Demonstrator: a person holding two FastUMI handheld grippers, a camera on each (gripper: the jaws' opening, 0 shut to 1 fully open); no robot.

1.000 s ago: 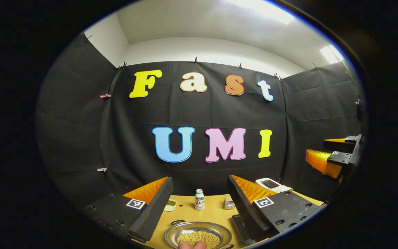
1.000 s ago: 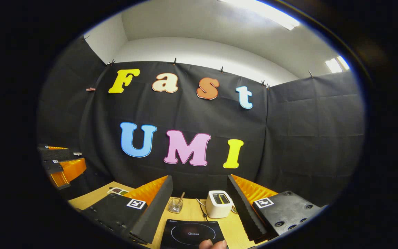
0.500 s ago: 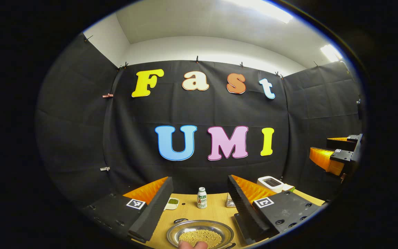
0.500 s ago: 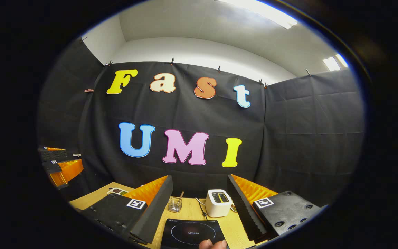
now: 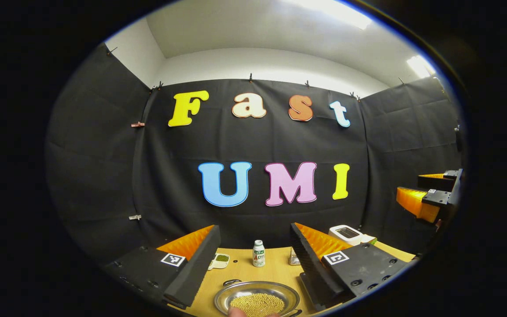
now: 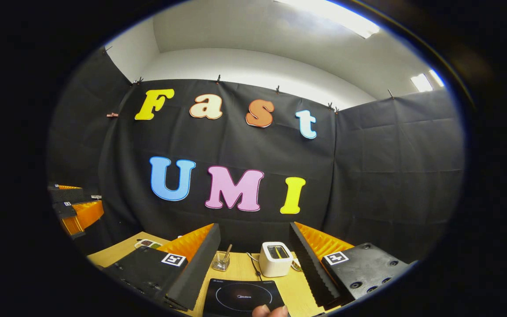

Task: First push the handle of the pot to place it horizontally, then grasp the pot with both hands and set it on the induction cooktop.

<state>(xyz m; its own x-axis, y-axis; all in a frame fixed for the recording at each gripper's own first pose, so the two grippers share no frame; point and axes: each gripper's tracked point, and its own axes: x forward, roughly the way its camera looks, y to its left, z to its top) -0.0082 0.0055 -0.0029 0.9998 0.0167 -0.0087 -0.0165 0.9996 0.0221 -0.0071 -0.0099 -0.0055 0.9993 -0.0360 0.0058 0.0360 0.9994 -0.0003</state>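
Wooden tabletop (image 5: 275, 262) runs across the bottom of both views. At bottom centre of the right gripper view lies the induction cooktop (image 6: 242, 296), dark and bare, with a white toaster (image 6: 276, 259) just behind it. At bottom centre of the left gripper view sits the steel pot (image 5: 257, 299), shallow and full of pale beans; a small handle (image 5: 231, 282) shows at its upper-left rim. Left gripper (image 5: 258, 255) and right gripper (image 6: 253, 253) are both spread wide, holding nothing, raised above the tabletop. Judging by this, the handle push has not begun; next the left gripper should descend to the handle.
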